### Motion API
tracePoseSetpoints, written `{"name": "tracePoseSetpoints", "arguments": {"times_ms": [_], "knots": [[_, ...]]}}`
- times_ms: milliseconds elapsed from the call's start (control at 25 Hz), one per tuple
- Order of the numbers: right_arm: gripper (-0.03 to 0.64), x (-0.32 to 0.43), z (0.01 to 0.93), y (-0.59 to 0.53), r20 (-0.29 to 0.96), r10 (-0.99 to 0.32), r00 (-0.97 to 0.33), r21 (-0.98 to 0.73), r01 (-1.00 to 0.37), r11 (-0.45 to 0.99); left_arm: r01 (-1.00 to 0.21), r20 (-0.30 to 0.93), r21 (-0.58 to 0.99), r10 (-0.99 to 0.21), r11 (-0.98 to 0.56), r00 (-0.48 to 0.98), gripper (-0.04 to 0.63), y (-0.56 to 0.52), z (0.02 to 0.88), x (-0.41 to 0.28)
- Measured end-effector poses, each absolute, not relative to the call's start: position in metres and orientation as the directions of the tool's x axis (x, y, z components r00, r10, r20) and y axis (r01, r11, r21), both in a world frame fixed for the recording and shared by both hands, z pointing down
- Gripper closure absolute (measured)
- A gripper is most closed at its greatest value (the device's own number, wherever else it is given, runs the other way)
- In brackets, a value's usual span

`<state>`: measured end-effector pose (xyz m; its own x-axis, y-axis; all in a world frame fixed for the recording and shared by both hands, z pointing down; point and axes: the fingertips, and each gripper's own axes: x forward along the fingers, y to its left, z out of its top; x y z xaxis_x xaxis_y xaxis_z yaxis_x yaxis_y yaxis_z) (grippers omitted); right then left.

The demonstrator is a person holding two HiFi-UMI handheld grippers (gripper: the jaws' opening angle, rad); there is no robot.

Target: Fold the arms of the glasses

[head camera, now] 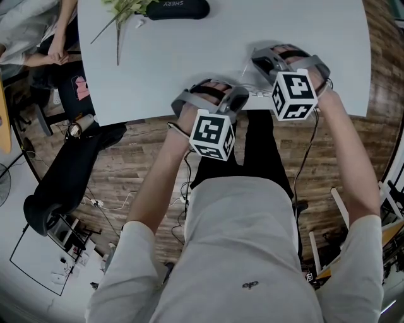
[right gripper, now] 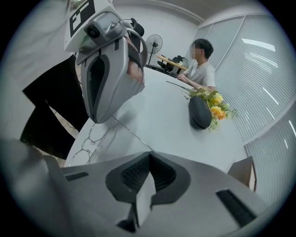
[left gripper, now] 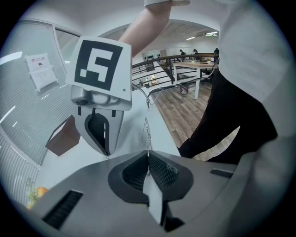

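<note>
The thin metal wire-framed glasses (head camera: 255,93) lie at the near edge of the white tabletop (head camera: 189,57), between the two grippers, just in front of the person holding them. The left gripper (left gripper: 148,162) has its jaws pressed together on a fine wire of the glasses, which rises straight out from between its ribbed black pads (left gripper: 162,172). The right gripper (right gripper: 148,164) also has its jaws drawn together. One slim arm of the glasses runs across the tabletop right up to its tip and looks pinched there, while the two lens rims sit to the left of it, below the left gripper's tip. At the far side of the tabletop, well apart from the glasses, lie a black oval glasses case (head camera: 177,9) and a bunch of yellow flowers (right gripper: 215,104).
</note>
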<state>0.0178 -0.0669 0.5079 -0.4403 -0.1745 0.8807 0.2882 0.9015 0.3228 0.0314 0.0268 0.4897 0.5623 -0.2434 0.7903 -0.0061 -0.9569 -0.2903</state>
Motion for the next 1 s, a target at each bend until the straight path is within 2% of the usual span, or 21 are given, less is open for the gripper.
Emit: {"name": "tracePoseSetpoints", "arguments": {"times_ms": [200,440,1000], "knots": [[0.609,0.026,0.510,-0.060,0.886,-0.177,-0.429,0.312,0.269,0.911,-0.004,0.791,-0.297,-0.249,-0.955,0.559,0.574,0.025,0.490,0.031],[0.548,0.024,0.508,-0.071,0.874,-0.217,-0.435,0.350,0.253,0.902,0.001,0.790,-0.297,-0.245,-0.955,0.562,0.574,0.025,0.490,0.031],[0.561,0.019,0.512,-0.073,0.895,-0.184,-0.406,0.326,0.316,0.891,-0.021,0.788,-0.296,-0.257,-0.955,0.560,0.574,0.022,0.489,0.032]]}}
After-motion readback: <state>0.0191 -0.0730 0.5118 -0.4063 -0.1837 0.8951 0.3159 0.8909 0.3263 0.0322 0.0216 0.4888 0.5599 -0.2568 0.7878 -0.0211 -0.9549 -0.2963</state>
